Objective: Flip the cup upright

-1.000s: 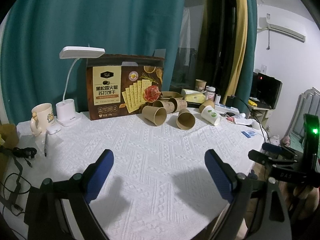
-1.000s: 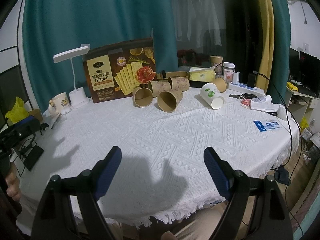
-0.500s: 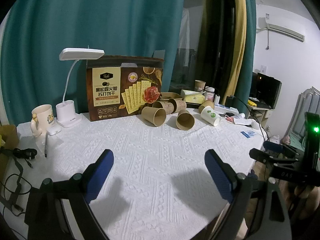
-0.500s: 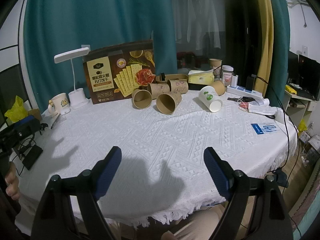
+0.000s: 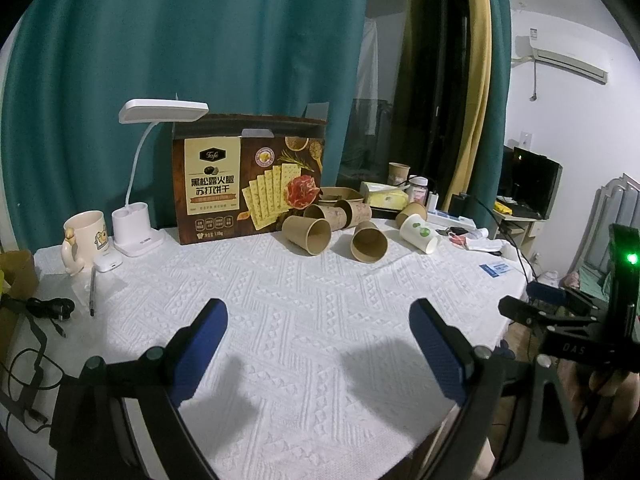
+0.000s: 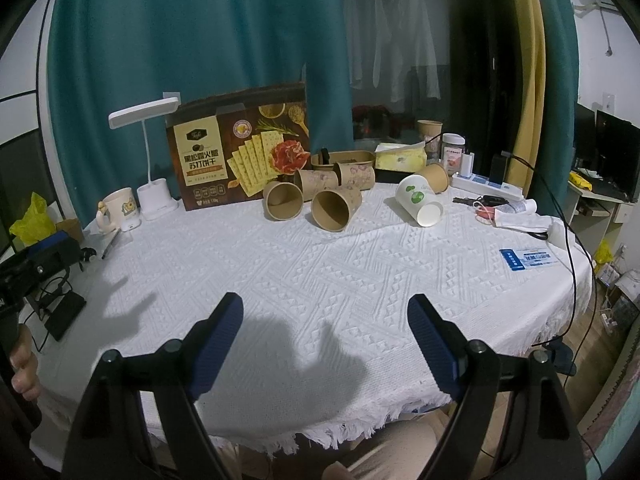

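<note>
Several brown paper cups lie on their sides at the far side of the white tablecloth: one [image 5: 307,233] [image 6: 282,201] at the left, one [image 5: 369,241] [image 6: 335,207] beside it, two more behind them. A white cup with green print [image 5: 419,233] [image 6: 419,200] lies tipped to their right, with another brown cup [image 6: 436,177] behind it. My left gripper [image 5: 318,322] is open over the near cloth, holding nothing. My right gripper [image 6: 325,314] is open too, hovering near the table's front edge, far short of the cups.
A brown cracker box [image 5: 250,194] stands behind the cups, with a white desk lamp [image 5: 138,220] and a cream mug [image 5: 83,240] to its left. A pen [image 5: 92,292], cables [image 5: 44,308], a power strip [image 6: 486,187] and a blue card [image 6: 528,258] lie near the table's edges.
Both views have shifted only slightly; the cups sit a touch nearer in the right wrist view. Both grippers stay open and nothing on the table has moved.
</note>
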Demonstrator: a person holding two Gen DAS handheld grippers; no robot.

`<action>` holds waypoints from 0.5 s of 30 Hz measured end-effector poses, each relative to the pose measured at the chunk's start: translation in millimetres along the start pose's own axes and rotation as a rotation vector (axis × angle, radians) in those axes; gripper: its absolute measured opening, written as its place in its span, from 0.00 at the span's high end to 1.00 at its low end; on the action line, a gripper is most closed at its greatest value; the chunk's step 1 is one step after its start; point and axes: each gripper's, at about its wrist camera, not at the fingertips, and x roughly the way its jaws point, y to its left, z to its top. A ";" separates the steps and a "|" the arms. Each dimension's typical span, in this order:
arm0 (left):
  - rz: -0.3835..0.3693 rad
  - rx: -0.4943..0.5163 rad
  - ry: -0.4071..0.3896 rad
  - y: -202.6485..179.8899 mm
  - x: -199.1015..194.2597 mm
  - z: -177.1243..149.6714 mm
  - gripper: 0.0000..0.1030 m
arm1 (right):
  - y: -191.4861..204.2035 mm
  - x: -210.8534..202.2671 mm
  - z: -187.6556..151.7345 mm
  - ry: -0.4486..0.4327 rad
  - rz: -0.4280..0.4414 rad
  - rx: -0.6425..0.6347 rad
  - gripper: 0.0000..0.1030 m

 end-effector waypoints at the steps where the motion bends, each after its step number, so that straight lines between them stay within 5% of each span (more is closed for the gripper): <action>1: -0.001 -0.001 0.000 0.0 0.0 0.2 0.10 | 0.0 -0.5 -0.6 -0.001 0.001 -0.001 0.20; 15: -0.007 -0.001 -0.004 1.3 -3.7 2.4 0.10 | -2.3 -1.3 2.3 -0.006 -0.001 -0.002 0.20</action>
